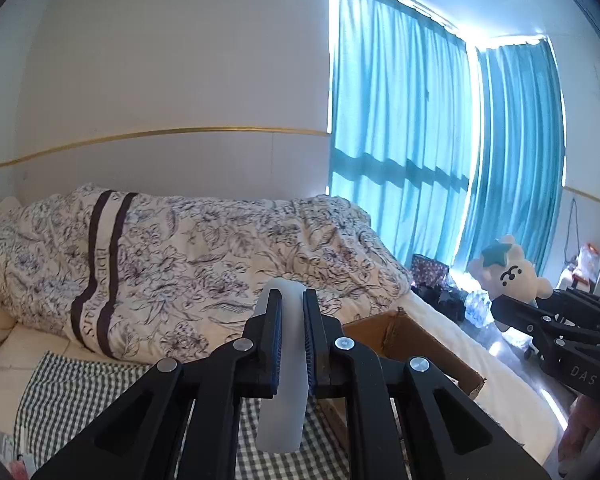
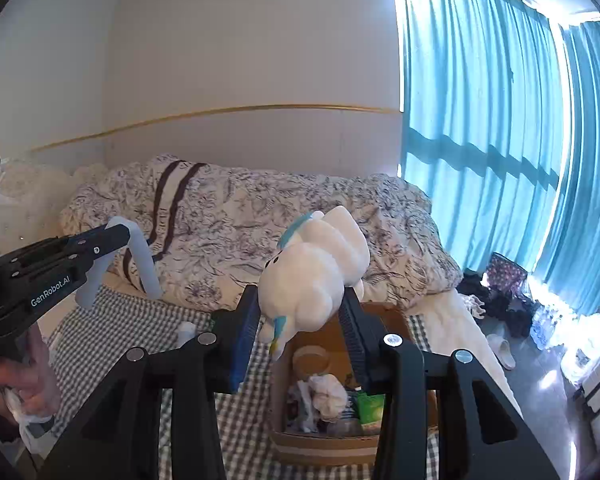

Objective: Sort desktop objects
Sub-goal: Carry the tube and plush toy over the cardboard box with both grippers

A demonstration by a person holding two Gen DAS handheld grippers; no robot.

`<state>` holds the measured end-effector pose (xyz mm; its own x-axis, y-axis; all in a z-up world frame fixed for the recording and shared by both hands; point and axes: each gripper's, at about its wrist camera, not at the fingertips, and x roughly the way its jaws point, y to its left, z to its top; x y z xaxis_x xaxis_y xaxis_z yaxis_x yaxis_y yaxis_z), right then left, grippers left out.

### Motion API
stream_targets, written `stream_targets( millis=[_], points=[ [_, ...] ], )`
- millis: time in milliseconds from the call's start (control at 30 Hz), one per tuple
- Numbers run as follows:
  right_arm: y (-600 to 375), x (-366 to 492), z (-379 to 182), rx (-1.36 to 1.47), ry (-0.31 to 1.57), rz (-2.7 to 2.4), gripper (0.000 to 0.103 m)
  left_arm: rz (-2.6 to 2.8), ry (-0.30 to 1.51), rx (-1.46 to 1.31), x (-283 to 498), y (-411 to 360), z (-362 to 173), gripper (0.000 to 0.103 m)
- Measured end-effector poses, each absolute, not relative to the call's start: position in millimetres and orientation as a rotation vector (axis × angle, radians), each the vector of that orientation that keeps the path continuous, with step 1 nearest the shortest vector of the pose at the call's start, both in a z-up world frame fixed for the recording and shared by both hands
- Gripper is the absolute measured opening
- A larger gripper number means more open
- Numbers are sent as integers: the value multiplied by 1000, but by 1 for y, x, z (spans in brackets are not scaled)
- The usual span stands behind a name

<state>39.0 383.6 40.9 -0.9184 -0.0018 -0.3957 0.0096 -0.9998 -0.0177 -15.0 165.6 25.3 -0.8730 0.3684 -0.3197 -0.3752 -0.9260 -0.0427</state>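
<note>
My left gripper (image 1: 287, 296) is shut on a pale, translucent bent plastic strip (image 1: 281, 404). In the right wrist view this strip (image 2: 145, 264) arches down from the left gripper (image 2: 118, 236), above the checked cloth (image 2: 120, 340). My right gripper (image 2: 300, 294) is shut on a white plush toy (image 2: 320, 264) with teal marks. It hangs over the open cardboard box (image 2: 324, 450). The box holds a brown round piece, crumpled white paper and a green packet. From the left wrist view, the plush toy (image 1: 508, 272) sits at the right gripper (image 1: 498, 308), right of the box (image 1: 420, 344).
A floral quilt (image 2: 260, 216) is bunched along the wall behind the cloth. Teal curtains (image 2: 500, 120) cover the windows on the right. Clothes, a bag and slippers (image 2: 504, 348) lie on the floor there. A hand (image 2: 16, 384) grips the left handle. A small white object (image 2: 186, 330) lies on the cloth.
</note>
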Motion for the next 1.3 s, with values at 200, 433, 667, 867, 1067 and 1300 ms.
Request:
stream_targets(
  millis=[200,433,667,867,1067,1300],
  points=[
    [411,31,35,675,21,-3103,40,2645,50,-469,-25,205,20,9],
    [433,22,28,712,2,-3128,40,2589,55,-484,-35,243,16,9],
    [457,7,12,789,-31,-3136,40,2545,106,-494,-41,276,4,9],
    [470,-13,-12,875,-52,-3103,40,2508,108,-561,-57,296,-15,9],
    [481,-35,-42,965,-84,-3061,40,2466,114,-670,-81,317,-42,9],
    [494,-62,-80,1081,-106,-3010,40,2434,118,-808,-109,331,-78,9]
  ],
)
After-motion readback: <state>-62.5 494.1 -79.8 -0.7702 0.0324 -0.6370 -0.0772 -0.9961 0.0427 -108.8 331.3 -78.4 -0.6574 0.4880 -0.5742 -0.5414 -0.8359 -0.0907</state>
